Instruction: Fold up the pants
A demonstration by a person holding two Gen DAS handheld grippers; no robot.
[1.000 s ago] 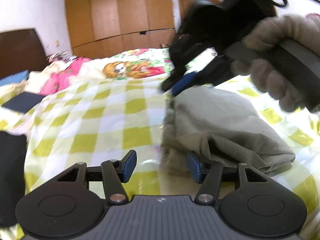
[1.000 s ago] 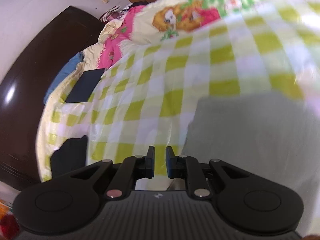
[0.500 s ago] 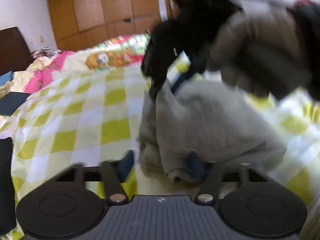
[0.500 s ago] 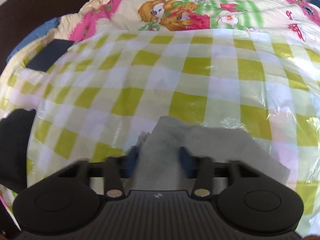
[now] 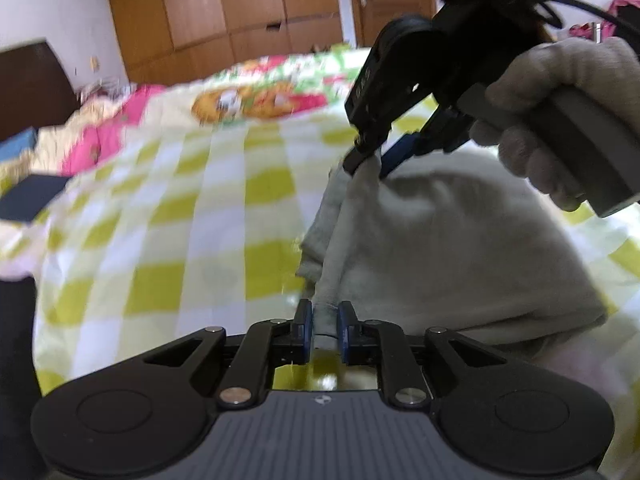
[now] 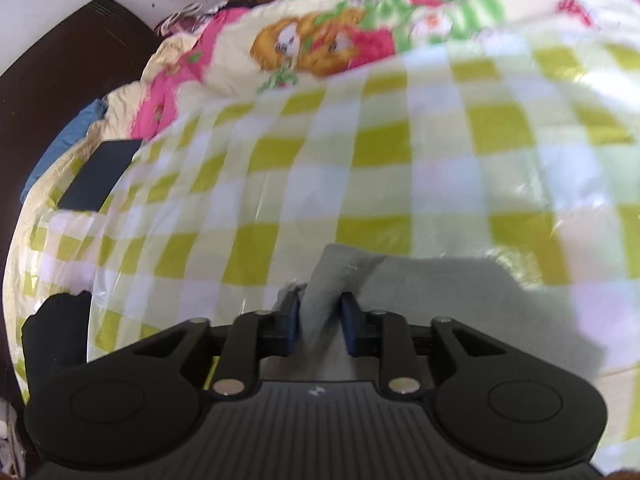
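Grey pants (image 5: 440, 248) lie bunched on a yellow-and-white checked bedcover (image 5: 180, 240). My left gripper (image 5: 323, 332) is closing on the near edge of the pants, and its blue pads press a thin fold. A hand in a grey glove (image 5: 560, 92) holds my right gripper (image 5: 368, 162) at the far corner of the pants, pinching it up into a peak. In the right wrist view the right gripper (image 6: 320, 320) has a raised fold of the pants (image 6: 440, 300) between its pads while its jaws are opening slightly.
A cartoon-print quilt (image 5: 260, 100) is heaped at the head of the bed, before wooden wardrobes (image 5: 240, 12). A dark flat item (image 6: 100, 176) lies near the left bed edge by the dark headboard (image 6: 40, 100). A black object (image 6: 56, 328) sits at the near left.
The left jaws have narrowed from wide apart onto a fold at the pants' near edge. The right gripper has come down to the far corner, and its empty jaws now hold fabric.
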